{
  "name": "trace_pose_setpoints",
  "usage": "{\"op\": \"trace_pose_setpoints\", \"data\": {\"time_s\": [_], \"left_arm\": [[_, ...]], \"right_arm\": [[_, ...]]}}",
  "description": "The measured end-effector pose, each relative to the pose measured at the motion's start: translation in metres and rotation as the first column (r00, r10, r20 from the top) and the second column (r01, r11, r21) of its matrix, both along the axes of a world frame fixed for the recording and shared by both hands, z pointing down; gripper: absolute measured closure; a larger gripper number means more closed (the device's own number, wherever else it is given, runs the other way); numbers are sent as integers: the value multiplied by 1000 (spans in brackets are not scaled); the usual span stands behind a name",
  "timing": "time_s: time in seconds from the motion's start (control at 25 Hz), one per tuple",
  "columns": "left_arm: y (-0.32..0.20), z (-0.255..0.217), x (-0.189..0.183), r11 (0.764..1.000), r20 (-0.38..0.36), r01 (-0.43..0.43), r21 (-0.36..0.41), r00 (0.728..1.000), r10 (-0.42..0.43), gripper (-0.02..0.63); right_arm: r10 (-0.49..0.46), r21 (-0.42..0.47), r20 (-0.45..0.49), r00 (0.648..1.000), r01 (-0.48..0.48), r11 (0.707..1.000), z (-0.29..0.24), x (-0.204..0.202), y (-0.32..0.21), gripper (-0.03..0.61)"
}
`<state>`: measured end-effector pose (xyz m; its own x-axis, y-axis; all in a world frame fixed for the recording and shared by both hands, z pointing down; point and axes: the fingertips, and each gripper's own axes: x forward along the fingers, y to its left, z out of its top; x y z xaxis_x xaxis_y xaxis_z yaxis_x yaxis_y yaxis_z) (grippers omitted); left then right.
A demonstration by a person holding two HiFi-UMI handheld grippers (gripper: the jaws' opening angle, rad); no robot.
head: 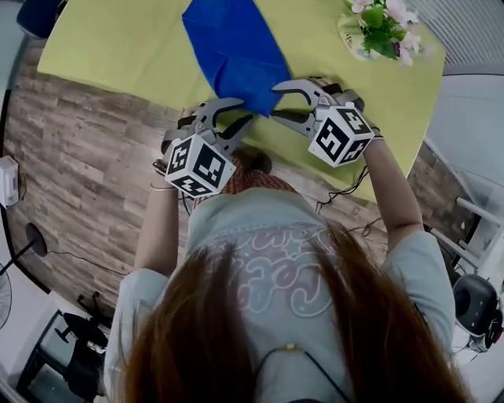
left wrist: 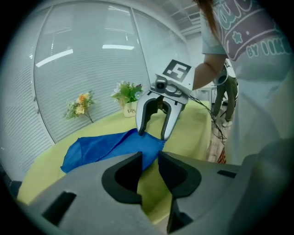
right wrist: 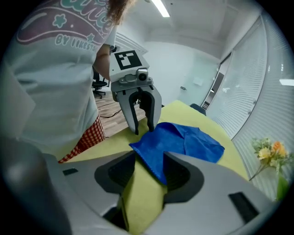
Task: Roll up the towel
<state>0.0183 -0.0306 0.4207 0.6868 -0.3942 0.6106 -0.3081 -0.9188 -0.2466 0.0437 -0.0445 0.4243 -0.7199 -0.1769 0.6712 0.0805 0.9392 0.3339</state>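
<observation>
A blue towel (head: 235,49) is shown lying flat, with some loose folds, on a table covered in a yellow-green cloth (head: 118,47). Its near end is seen close to the table's near edge, about midway along it, where the person stands. The rest of the towel runs away toward the far edge.

The left gripper (head: 242,112) is held at the towel's near left corner and is pointed downward at a slant. Its jaws are seen only narrowly apart. In the left gripper view, the towel's edge reaches into the gap at the tips, with yellow-green cloth visible below it. No pinch on the fabric can be made out.

The right gripper (head: 276,102) is held at the near right corner and is likewise slanted down. Its jaws are set wider apart. In the right gripper view, the towel's corner lies between them without being pressed by either pad.

The two grippers face each other across the towel's near end, near one another but apart.

A pot of flowers (head: 382,24) is placed near the table's right edge, well apart from the towel. A wood-patterned floor (head: 79,157) is seen beyond the near edge.
</observation>
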Motion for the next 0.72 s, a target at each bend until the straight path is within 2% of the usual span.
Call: {"op": "trace_pose_setpoints", "data": {"time_s": [0.16,0.28,0.36,0.4,0.44,0.48,0.72], "left_arm": [[-1,10,10,997,96,-30,78,995,22,532],[-2,9,12,995,121,-42,94,992,31,542],[-1,9,10,996,117,-36,79,993,27,554],[-1,9,10,997,114,-32,75,993,23,563],[0,9,10,997,110,-26,72,994,18,577],[1,9,10,998,102,-19,68,995,12,584],[13,2,8,998,19,34,50,999,-35,594]], "right_arm": [[-34,15,0,999,34,999,0,-1,1,396],[-55,22,2,998,55,998,1,-4,4,439],[-62,39,8,998,62,997,1,-6,6,457],[-64,49,11,998,63,997,2,-7,6,487],[-67,61,13,998,66,996,2,-7,6,543],[-72,73,12,997,71,995,3,-6,7,566],[-74,95,65,995,68,993,-5,-1,21,568]]}}
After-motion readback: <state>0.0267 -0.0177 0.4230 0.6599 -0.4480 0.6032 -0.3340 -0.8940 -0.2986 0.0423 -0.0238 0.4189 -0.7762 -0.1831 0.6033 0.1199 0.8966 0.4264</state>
